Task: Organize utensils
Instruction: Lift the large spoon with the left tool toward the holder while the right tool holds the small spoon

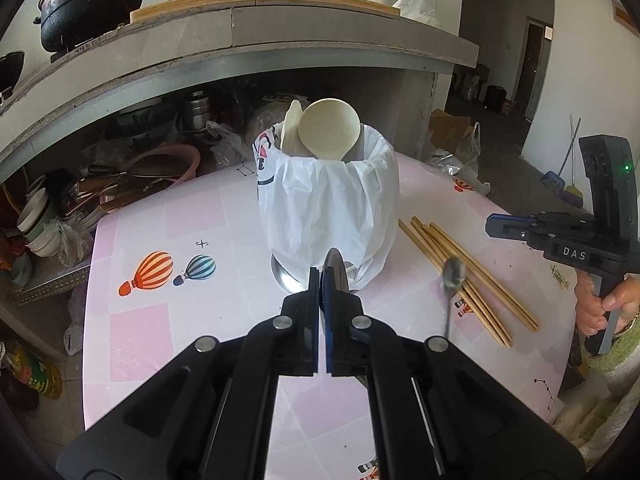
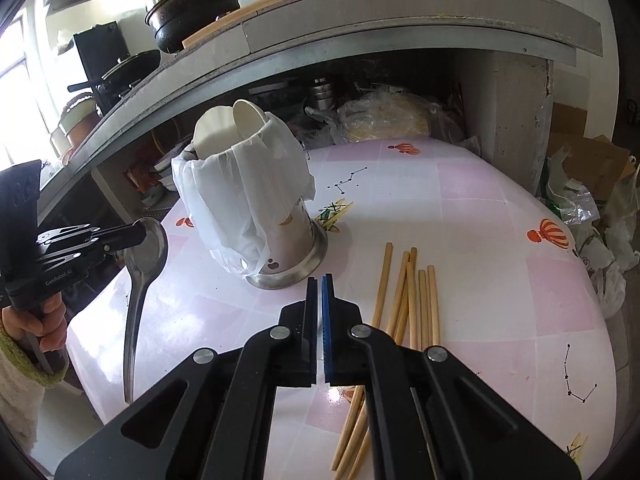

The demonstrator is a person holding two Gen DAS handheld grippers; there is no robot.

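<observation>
Left wrist view: the left gripper has its fingers pinched on the bowl of a metal spoon, seen edge-on just past the fingertips, with the handle running back under the gripper. Straight ahead stands the utensil holder, a steel cup wrapped in a white plastic bag, with two cream ladles sticking out of its top. It sits on the desk, whose pink checked cloth is printed with hot-air balloons and small constellations. To the right of the holder lies a bundle of wooden chopsticks, and a second small metal spoon rests across them. Farther right the right gripper hangs over the desk edge, its body lettered "DAS" (a green light glows on its upright part).

Right wrist view: the right gripper has its fingers brought nearly together with only a thin gap, and they hold nothing. The chopsticks lie fanned on the desk just right of the fingers. The holder stands ahead and to the left, tilted by the lens. At far left the left gripper, marked "GenRobot.AI", holds the spoon by its bowl, handle hanging downward above the desk edge.
</observation>
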